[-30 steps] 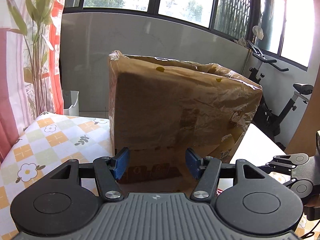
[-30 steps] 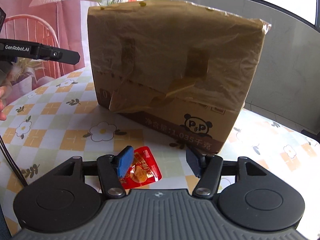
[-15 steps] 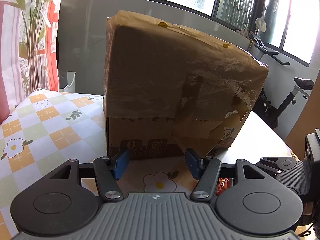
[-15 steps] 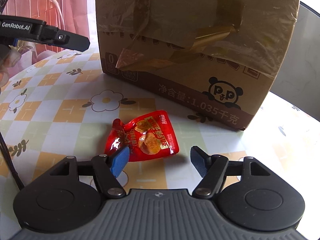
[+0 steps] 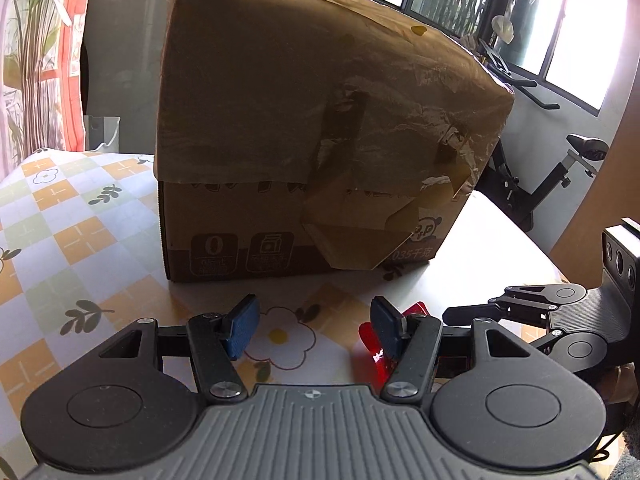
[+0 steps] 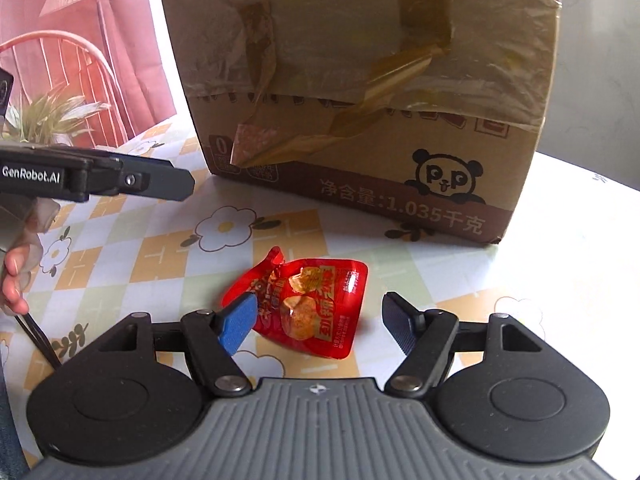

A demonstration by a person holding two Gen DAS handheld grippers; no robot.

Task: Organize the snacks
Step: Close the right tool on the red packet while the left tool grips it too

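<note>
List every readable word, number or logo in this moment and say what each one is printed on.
"GenRobot.AI": side of the left gripper.
"净含量:1.035千克": lower band of the cardboard box.
"P P": panda logo on the box.
"0": square icon on the box; the small text under it is unreadable.
Red snack packet: yellow characters, too crumpled and glossy to read.
</note>
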